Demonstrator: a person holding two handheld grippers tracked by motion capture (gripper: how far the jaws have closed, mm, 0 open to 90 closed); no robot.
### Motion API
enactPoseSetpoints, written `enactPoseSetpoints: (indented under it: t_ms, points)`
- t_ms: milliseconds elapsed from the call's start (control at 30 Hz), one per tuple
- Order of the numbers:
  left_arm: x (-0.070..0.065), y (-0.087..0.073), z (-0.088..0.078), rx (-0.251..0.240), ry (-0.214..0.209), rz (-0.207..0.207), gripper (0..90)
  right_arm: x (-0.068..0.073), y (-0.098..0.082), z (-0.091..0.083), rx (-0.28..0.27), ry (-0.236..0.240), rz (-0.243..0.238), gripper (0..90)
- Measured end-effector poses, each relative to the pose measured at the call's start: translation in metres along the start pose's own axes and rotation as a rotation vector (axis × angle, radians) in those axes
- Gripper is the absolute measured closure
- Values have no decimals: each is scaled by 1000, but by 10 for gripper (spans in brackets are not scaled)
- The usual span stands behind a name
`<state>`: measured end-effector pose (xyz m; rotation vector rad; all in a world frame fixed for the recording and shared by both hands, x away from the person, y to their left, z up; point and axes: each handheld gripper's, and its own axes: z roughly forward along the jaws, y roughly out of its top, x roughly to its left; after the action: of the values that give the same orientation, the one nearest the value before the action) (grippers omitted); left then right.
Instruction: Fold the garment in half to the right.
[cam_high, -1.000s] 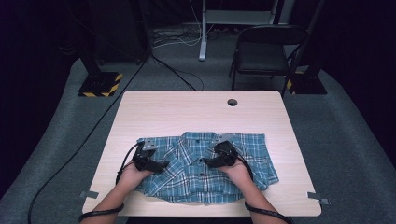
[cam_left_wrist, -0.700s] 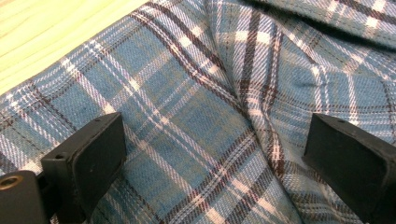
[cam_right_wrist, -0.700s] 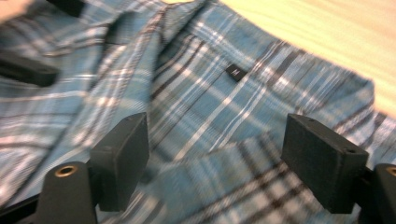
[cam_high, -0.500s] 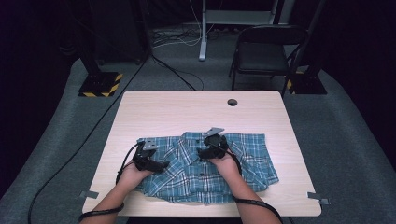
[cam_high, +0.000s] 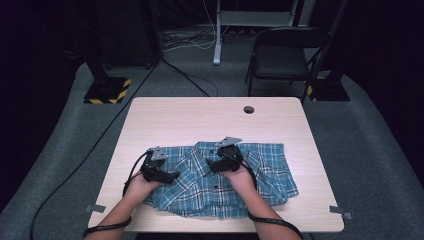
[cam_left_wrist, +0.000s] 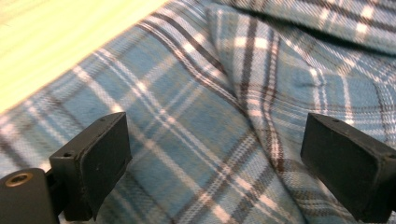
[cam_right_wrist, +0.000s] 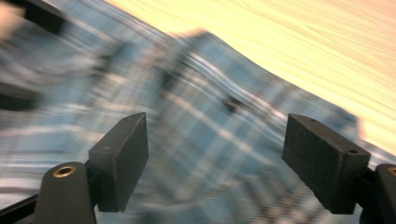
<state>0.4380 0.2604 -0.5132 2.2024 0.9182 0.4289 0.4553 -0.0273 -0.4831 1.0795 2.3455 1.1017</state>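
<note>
At the near edge of the table (cam_high: 165, 117), a person's two forearms come in, each hand holding a black two-jaw gripper over a blue plaid shirt (cam_high: 272, 172). That shirt lies flat on the near half of the pale wooden tabletop, folded into a rough rectangle, collar pointing away from the person and its button placket running down the middle. On the left part of the shirt sits the left gripper (cam_high: 167, 176), low against the cloth near the left fold; its own view shows the jaws spread wide, with nothing pinched between them, just plaid fabric and a raised fold beneath. Slightly farther in, the right gripper (cam_high: 216, 164) hovers over the shirt just below the collar, tilted toward the middle; its jaws are also parted wide, empty, with blurred plaid cloth and bare tabletop beyond them. A black cable (cam_high: 75, 170) trails off the table's left side onto the grey carpet. Past the shirt, the far half of the tabletop is bare wood with a small round hole (cam_high: 248, 109) near the far edge. Beyond the table stands a dark folding chair (cam_high: 285, 57).
</note>
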Motion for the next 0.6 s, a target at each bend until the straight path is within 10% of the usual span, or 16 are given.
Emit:
enactPoseSetpoints:
  t_ms: [133, 600]
  points:
    - [5, 0, -5, -33, 29, -28, 80, 20, 0, -7, -6, 104, -12, 213]
    - [13, -3, -2, -31, 39, -48, 77, 88, -9, 8, 20, 226, -212, 225]
